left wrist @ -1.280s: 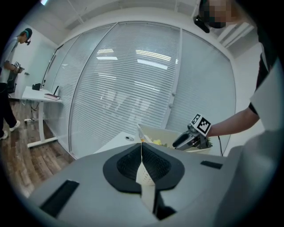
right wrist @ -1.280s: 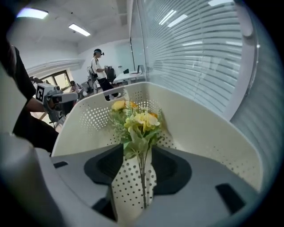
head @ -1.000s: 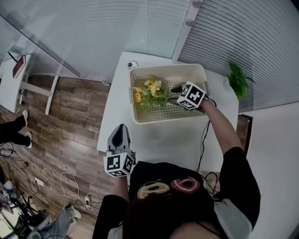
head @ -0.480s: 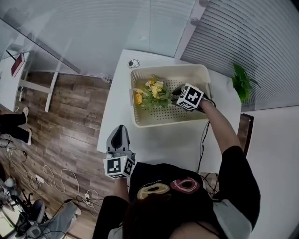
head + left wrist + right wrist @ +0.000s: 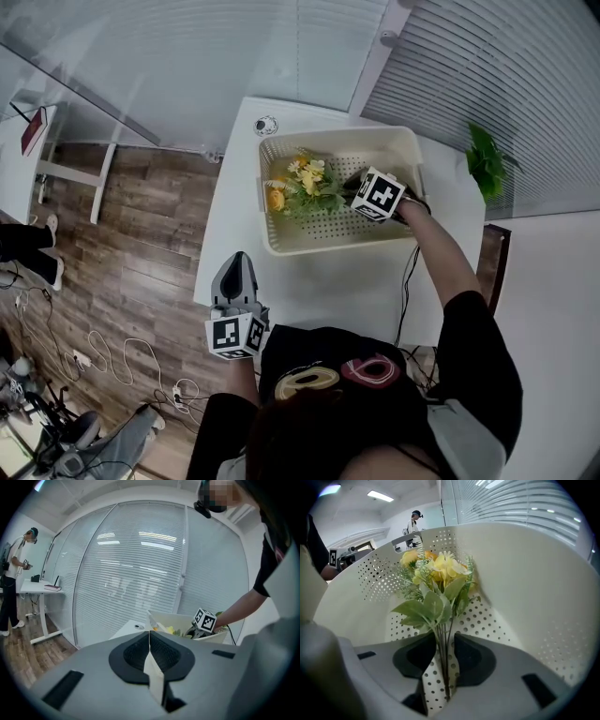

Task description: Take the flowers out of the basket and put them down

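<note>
The right gripper [image 5: 443, 641] (jaws just closing) pinches the bunch of yellow fake flowers [image 5: 440, 569] inside the cream plastic basket with holes [image 5: 398, 139]. The left gripper [image 5: 150, 637] is pressed together.

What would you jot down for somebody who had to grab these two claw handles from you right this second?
Right claw: down inside the basket. Its jaws have just been closing on the stems of the flowers, which look pinched between them.
Left claw: shut, empty, held by the near left corner of the table.
Things: the flowers lie in the basket, which sits on the table.
Done: stems reached and apparently gripped; nothing lifted.
Left: lift the flowers out and put them down.
</note>
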Motion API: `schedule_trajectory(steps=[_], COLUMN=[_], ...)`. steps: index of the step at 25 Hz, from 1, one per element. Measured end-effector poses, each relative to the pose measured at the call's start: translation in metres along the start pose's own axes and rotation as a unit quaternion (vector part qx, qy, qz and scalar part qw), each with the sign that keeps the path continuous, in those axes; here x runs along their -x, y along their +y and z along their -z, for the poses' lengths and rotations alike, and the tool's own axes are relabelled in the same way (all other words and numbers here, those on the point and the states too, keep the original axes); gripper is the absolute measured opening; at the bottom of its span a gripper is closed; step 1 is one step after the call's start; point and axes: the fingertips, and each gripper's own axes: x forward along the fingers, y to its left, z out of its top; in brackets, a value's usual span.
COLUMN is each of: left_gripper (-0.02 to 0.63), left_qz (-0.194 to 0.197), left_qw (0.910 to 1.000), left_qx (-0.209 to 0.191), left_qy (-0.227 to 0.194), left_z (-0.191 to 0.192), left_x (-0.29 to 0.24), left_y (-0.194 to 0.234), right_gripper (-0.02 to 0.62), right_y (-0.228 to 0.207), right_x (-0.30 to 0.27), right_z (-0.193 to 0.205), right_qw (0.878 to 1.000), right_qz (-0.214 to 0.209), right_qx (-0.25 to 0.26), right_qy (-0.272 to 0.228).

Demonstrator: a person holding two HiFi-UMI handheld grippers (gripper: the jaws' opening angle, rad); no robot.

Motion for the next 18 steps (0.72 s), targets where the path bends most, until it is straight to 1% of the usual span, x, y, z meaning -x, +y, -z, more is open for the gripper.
schedule_trajectory(steps=[2, 4, 9, 11, 14, 18], left_gripper=[0.018, 0.018, 0.018, 0.018, 0.018, 0.018], left_qz=[0.001, 0.001, 0.002, 0.002, 0.001, -0.001], left_qw=[0.9999, 0.9999, 0.9999, 1.0000, 1.0000, 1.0000], left_qx=[0.010, 0.015, 0.011, 0.008, 0.007, 0.005], left_qy=[-0.002, -0.003, -0.002, -0.001, -0.001, 0.000], left_z=[0.0007, 0.0014, 0.0016, 0.0015, 0.0021, 0.0036], left_x=[-0.0008, -0.0020, -0.0024, -0.0008, 0.0007, 0.0054], left_y=[-0.0004, -0.0010, -0.0039, -0.0043, -0.0043, -0.0059], right_gripper=[0.126, 0.107, 0.086, 0.061, 0.048, 0.040], right_y=[-0.0009, -0.0004, 0.0005, 0.0032, 0.0062, 0.0090], right_x=[-0.0002, -0.0006, 0.0001, 0.0007, 0.0020, 0.0045], right_z=[0.0001, 0.0005, 0.0010, -0.0003, -0.0043, -0.0078], right_qw=[1.000, 1.000, 1.000, 0.999, 0.998, 0.997], right_qz=[0.006, 0.009, 0.019, 0.022, 0.026, 0.034], right_qx=[-0.001, 0.002, 0.018, 0.032, 0.056, 0.069], right_qy=[-0.006, -0.006, 0.001, 0.004, 0.006, -0.006])
